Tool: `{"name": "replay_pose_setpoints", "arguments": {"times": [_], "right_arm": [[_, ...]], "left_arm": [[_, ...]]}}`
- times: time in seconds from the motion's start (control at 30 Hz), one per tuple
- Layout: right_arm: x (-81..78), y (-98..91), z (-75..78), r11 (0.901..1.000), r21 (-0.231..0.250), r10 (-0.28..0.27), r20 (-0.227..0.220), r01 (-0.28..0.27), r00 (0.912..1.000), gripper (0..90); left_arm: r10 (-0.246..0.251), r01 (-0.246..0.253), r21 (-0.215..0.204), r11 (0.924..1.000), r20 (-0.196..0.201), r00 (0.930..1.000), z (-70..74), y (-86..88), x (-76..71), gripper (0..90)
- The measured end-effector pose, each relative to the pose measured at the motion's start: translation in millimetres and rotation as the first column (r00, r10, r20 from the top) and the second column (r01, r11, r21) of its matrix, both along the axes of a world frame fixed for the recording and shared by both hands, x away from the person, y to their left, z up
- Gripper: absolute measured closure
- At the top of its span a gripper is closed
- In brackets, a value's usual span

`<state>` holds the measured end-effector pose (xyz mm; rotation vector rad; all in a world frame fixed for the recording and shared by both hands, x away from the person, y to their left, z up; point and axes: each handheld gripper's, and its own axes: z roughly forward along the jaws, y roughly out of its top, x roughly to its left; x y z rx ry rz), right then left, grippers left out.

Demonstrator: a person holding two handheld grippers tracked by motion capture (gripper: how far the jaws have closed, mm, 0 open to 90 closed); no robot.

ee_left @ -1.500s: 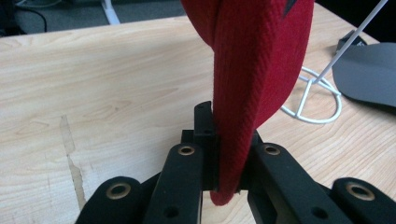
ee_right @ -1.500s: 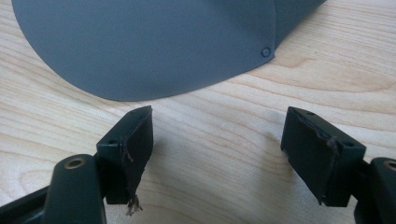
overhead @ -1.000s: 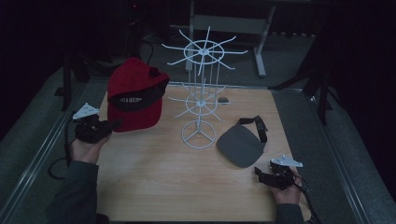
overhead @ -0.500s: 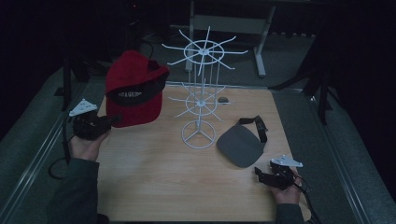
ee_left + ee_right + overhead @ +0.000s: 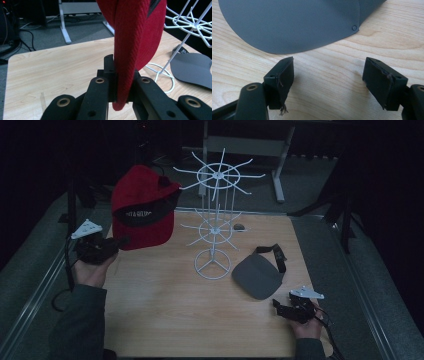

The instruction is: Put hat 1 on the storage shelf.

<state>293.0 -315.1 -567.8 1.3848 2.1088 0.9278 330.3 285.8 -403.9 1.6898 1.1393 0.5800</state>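
Observation:
A red cap (image 5: pixel 142 205) with a black band hangs in the air left of the white wire rack (image 5: pixel 216 217). My left gripper (image 5: pixel 120 241) is shut on its lower edge, and in the left gripper view the red brim (image 5: pixel 130 50) stands pinched between the black jaws of the left gripper (image 5: pixel 120 82). A grey visor (image 5: pixel 257 275) with a black strap lies flat on the table to the rack's right. Close to the front right corner, my right gripper (image 5: pixel 276 306) rests open, its fingers (image 5: pixel 282 75) spread just short of the grey visor (image 5: pixel 292 22).
The wooden table (image 5: pixel 165 320) has a raised metal rim along both sides. A small dark object (image 5: pixel 239 226) lies behind the rack. Desk legs (image 5: pixel 277 170) and cables stand on the floor beyond the far edge.
My left gripper has lifted the red cap slightly higher and toward the rack. The right gripper and grey visor have stayed put.

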Motion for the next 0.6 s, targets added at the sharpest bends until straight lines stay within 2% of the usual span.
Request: {"name": "replay_pose_setpoints", "arguments": {"times": [0.4, 0.6], "right_arm": [[0.0, 0.0, 0.1, 1.0, 0.0, 0.0, -0.001, 0.0, 1.0, 25.1], [0.1, 0.0, 0.0, 1.0, 0.0, 0.0, 0.001, 0.0, 1.0, 25.1]], "left_arm": [[0.008, -0.007, -0.017, 0.9998, 0.044, 0.999, 16.7, -0.8, -1.3, 86.1], [0.004, -0.001, -0.054, 0.9986, 0.066, 0.9978, 19.7, -3.1, -4.1, 86.1]]}}
